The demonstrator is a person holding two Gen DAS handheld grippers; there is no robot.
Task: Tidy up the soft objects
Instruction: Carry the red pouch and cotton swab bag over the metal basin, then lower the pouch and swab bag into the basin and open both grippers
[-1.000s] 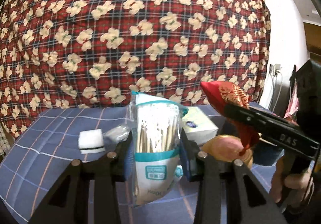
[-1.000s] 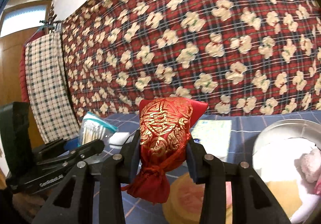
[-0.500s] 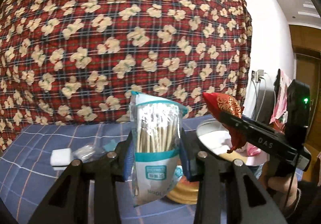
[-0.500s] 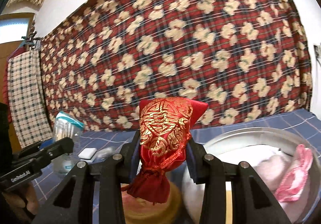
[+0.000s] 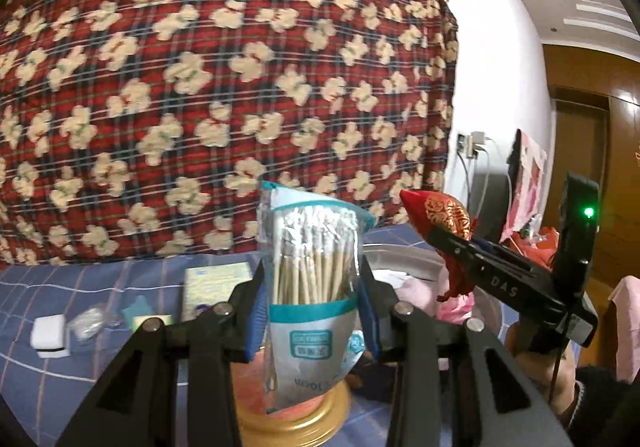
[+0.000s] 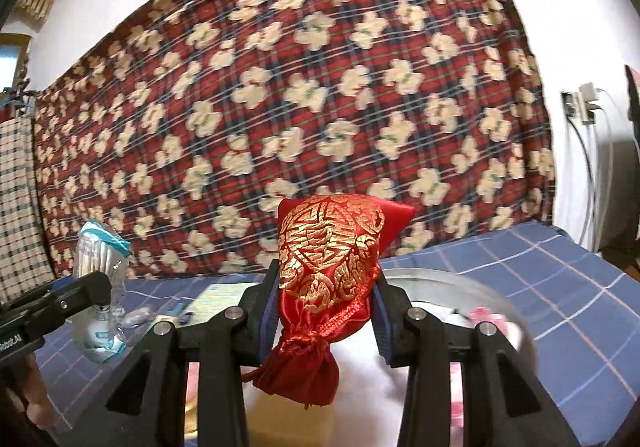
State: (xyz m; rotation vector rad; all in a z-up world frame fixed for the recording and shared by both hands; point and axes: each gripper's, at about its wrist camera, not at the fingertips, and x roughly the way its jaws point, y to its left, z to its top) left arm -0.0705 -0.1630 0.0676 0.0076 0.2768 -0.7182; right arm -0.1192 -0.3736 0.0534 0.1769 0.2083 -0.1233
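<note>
My left gripper (image 5: 312,311) is shut on a clear and teal bag of cotton swabs (image 5: 314,279), held upright above a round gold-rimmed tin (image 5: 296,415). My right gripper (image 6: 324,307) is shut on a red and gold satin pouch (image 6: 326,271), held above a round metal basin (image 6: 492,299) with white and pink soft things (image 6: 486,317) in it. The pouch (image 5: 446,213) and right gripper also show at the right of the left wrist view, over the basin's rim (image 5: 400,251). The swab bag (image 6: 100,267) shows at the left of the right wrist view.
On the blue checked cloth (image 5: 80,287) lie a white pack (image 5: 48,335), a crumpled clear wrapper (image 5: 88,323), a small teal packet (image 5: 144,313) and a pale green tissue pack (image 5: 216,279). A red floral blanket (image 5: 224,87) hangs behind. Wall sockets and cables (image 6: 584,107) are at right.
Both grippers have swung right with their loads. The basin has come under the right gripper, and the gold-rimmed tin now sits below the left gripper.
</note>
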